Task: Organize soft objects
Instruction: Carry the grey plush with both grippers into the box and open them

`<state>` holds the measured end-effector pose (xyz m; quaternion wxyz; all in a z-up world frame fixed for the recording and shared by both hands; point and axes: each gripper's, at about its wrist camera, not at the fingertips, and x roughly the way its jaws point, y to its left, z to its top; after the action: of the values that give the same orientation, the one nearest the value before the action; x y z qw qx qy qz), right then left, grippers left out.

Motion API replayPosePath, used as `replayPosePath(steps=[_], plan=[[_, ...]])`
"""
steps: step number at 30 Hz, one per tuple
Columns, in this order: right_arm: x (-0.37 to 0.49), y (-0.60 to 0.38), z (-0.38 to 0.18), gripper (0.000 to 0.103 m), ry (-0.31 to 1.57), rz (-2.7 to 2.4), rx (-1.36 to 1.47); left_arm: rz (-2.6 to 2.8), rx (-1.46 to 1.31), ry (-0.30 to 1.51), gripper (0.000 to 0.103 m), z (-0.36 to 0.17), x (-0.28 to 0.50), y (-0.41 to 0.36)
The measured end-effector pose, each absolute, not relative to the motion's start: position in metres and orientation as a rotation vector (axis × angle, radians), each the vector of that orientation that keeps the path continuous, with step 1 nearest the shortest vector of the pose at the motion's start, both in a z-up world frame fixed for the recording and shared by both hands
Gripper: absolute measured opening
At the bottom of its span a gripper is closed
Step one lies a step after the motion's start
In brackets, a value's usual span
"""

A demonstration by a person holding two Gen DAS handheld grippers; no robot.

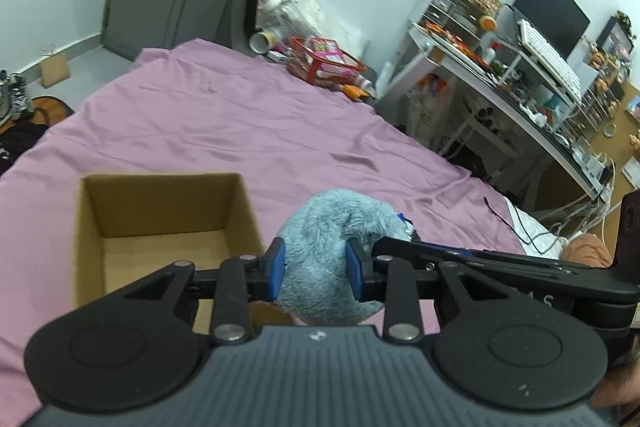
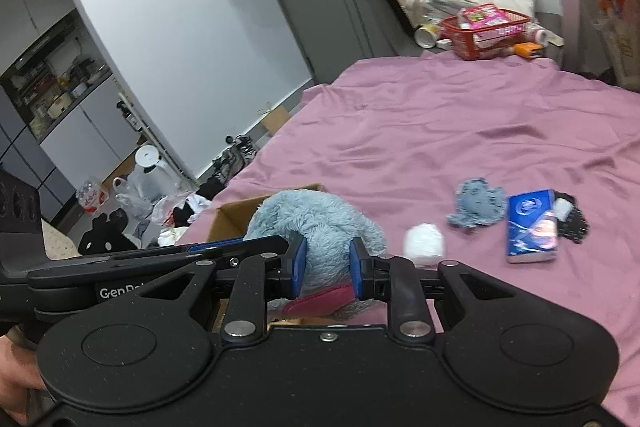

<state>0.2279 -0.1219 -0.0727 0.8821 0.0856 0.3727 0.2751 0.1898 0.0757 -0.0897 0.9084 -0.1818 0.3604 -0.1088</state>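
beside the cardboard box [image 1: 160,227], both hand-held grippers, left [image 1: 316,269] and right [image 2: 326,269], clamp the blue plush toy [image 1: 332,227].

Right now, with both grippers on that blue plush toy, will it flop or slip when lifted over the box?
The blue plush toy probably sags: its fur bulges around the left gripper and right gripper. It looks light. A slip seems unlikely, since the pads sink in.

- You have one blue plush toy [image 2: 320,223], one cardboard box [image 1: 160,227].
- You see one white ball [image 2: 425,242], one grey rag [image 2: 478,202], one blue packet [image 2: 530,227], one red basket [image 2: 486,33].
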Motion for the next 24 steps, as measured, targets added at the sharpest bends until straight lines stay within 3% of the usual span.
replayPosePath(steps=[19,24], plan=[[0.236,-0.054,-0.099,0.023,0.842,0.669,0.143,-0.098,-0.436,0.777,0.031,-0.115,0.184,0.138],[0.239,-0.049,-0.109,0.029,0.884,0.647,0.113,-0.088,-0.446,0.830,0.031,-0.132,0.188,0.138]])
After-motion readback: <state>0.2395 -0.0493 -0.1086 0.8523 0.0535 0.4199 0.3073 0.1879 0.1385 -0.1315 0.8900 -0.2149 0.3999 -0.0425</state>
